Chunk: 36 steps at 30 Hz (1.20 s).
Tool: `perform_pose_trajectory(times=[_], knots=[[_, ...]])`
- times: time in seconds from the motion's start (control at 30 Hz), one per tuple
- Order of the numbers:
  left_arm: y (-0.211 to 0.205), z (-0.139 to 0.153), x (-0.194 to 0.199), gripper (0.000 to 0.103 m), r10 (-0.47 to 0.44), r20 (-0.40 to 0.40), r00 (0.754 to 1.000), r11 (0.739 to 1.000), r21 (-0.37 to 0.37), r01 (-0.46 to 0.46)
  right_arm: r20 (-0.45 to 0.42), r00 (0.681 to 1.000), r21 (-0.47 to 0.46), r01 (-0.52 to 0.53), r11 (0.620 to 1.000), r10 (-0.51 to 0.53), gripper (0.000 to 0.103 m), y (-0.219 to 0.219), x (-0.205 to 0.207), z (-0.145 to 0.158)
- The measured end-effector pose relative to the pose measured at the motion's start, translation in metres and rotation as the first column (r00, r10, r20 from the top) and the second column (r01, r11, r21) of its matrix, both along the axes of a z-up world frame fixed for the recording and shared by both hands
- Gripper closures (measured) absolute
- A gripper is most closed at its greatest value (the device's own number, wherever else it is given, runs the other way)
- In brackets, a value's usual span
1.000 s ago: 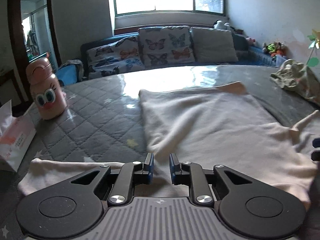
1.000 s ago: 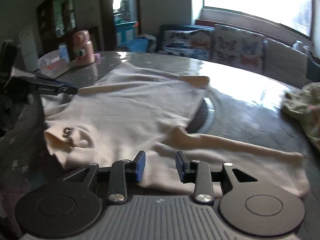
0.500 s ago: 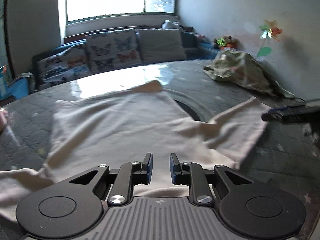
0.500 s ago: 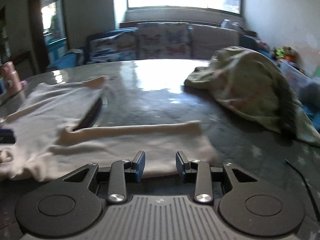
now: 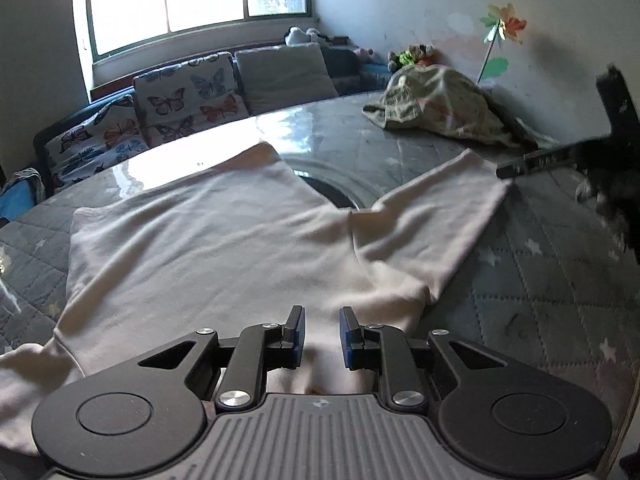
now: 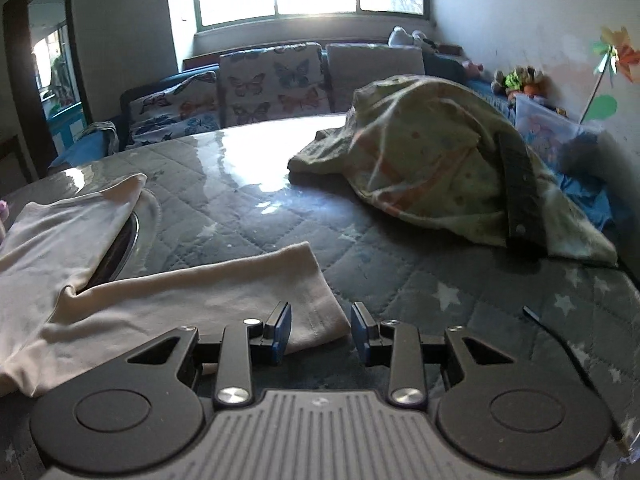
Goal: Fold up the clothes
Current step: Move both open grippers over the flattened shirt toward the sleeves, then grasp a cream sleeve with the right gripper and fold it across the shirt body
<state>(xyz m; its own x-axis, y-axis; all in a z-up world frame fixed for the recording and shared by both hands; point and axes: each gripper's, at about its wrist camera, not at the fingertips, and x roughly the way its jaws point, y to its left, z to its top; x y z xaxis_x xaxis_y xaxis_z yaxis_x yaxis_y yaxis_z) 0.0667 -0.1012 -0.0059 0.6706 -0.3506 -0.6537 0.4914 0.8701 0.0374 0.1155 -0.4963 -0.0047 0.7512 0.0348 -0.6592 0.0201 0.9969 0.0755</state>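
A cream long-sleeved top (image 5: 224,248) lies spread flat on the grey quilted table (image 5: 552,280). My left gripper (image 5: 322,334) is open and hovers low over the top's near edge, by the neck area. The top's right sleeve (image 6: 224,292) lies stretched out. My right gripper (image 6: 321,330) is open, with the sleeve's cuff corner (image 6: 320,320) between its fingers. The right gripper also shows at the right edge of the left wrist view (image 5: 536,162), at the cuff.
A crumpled green patterned garment (image 6: 448,160) lies in a heap at the table's far right. A round metal-rimmed inset (image 6: 136,232) sits in the table, partly under the top. A butterfly-cushioned sofa (image 5: 188,100) stands behind the table. A black cable (image 6: 560,344) lies at right.
Both grippers have swung to the right. The left view went from the pink bottle side to the top's right half. The right gripper moved from the top's body out to the sleeve cuff.
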Motion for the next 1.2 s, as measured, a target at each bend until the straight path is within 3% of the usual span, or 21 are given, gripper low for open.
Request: perform_pose_trajectory(times=[0.13,0.2,0.3,0.53,0.77,0.97,1.2], knots=[[-0.003,0.004,0.003,0.082,-0.004,0.004,1.0,1.0,-0.023,0.004,-0.009,1.0,0.031,0.019,0.999,-0.018,0.072,-0.002,0.0,-0.004],[-0.007,0.003,0.003,0.082,-0.015,0.0,1.0,1.0,-0.026,0.015,-0.009,1.0,0.029,0.025,0.999,-0.025,0.088,-0.002,0.0,-0.004],[-0.013,-0.001,0.001,0.082,-0.039,-0.008,0.999,0.999,-0.023,0.039,-0.001,0.999,0.021,0.035,0.999,-0.035,0.099,-0.002,0.001,-0.002],[-0.021,-0.007,-0.006,0.082,-0.085,-0.019,0.996,0.996,-0.016,0.084,0.1,0.994,-0.047,0.043,0.998,-0.038,0.099,0.001,0.006,0.023],[-0.02,-0.007,-0.007,0.08,-0.086,-0.021,0.996,0.996,-0.017,0.086,0.027,0.998,-0.01,0.061,0.998,-0.061,0.099,-0.003,0.019,0.001],[-0.017,-0.005,-0.006,0.076,-0.077,-0.018,0.997,0.997,-0.027,0.077,0.027,0.997,0.072,0.069,0.995,-0.071,0.091,-0.01,0.009,0.002],[-0.012,-0.001,-0.002,0.063,-0.04,-0.005,0.999,0.998,-0.039,0.04,0.013,0.998,0.097,0.063,0.993,-0.064,0.087,-0.008,0.01,-0.005]])
